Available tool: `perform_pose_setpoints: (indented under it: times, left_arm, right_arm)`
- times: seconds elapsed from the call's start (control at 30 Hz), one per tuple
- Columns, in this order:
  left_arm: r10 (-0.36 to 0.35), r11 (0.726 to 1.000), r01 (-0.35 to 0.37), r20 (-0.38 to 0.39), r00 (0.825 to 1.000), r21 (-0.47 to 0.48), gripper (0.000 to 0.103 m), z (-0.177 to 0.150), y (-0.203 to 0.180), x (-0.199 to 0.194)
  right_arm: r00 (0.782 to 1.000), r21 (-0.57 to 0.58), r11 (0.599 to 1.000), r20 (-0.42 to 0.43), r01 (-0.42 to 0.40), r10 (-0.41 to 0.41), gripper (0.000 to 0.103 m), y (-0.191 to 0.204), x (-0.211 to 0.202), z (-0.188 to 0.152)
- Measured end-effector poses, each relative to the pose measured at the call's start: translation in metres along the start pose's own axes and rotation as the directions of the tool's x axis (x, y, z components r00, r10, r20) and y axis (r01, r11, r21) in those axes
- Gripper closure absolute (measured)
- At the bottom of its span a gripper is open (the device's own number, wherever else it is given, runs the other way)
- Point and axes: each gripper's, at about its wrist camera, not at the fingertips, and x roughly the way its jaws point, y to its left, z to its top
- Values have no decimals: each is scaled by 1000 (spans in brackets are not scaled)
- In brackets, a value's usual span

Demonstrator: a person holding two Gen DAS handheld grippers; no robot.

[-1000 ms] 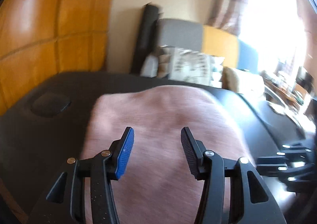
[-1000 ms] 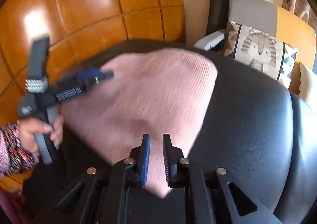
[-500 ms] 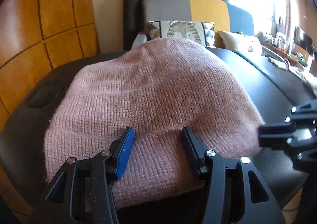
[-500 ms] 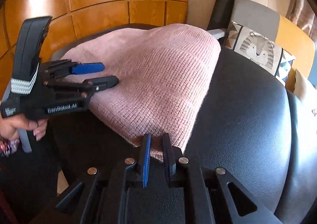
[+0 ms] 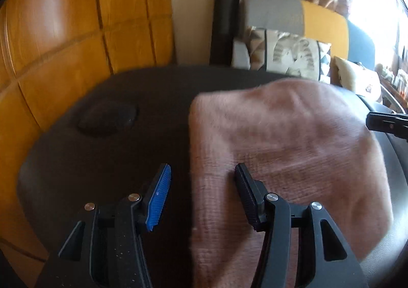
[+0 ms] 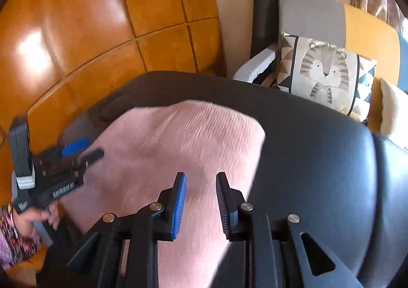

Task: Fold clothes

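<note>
A folded pink knit sweater [image 5: 280, 147] lies on a black padded leather surface [image 5: 114, 160]. My left gripper [image 5: 201, 193] hovers over the sweater's left edge. Its jaws are opening, the edge runs between them and the pads do not press on it. In the right wrist view the same sweater [image 6: 183, 140] lies under my right gripper [image 6: 201, 201]. Those jaws are opening too, with knit seen in the gap and no grip on it. The left gripper [image 6: 89, 149] shows there at the sweater's left side, held by a hand [image 6: 28, 221].
Orange wooden panels [image 6: 89, 20] rise behind the padded surface, which has a round dimple [image 5: 109, 117] near its left end. Beyond it stand a black roll [image 6: 264, 12] and a grey-and-yellow sofa [image 6: 311, 15] with a tiger cushion [image 6: 323, 68].
The right jaws were shut on the sweater's near edge and have opened off it. The left gripper has swung to the sweater's left edge and its jaws stand wider.
</note>
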Motion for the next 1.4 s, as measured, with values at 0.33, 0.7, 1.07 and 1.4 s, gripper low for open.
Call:
perform_pose_setpoints:
  times: [0.33, 0.7, 1.07, 1.4]
  left_arm:
    - [-143, 972, 131, -46, 989, -194, 21, 7, 37, 1]
    - [-436, 817, 375, -43, 899, -437, 18, 35, 87, 19]
    - [-551, 805, 428, -247, 797, -412, 18, 27, 65, 62]
    - [-617, 766, 505, -235, 751, -397, 12, 24, 64, 74]
  right_arm:
    - [999, 48, 998, -18, 30, -29, 78, -8, 29, -6]
    - [977, 416, 900, -100, -131, 188, 58, -66, 8, -24]
    - [911, 602, 752, -99, -266, 402, 44, -92, 38, -35]
    - [830, 679, 638, -75, -363, 552, 32, -102, 66, -44]
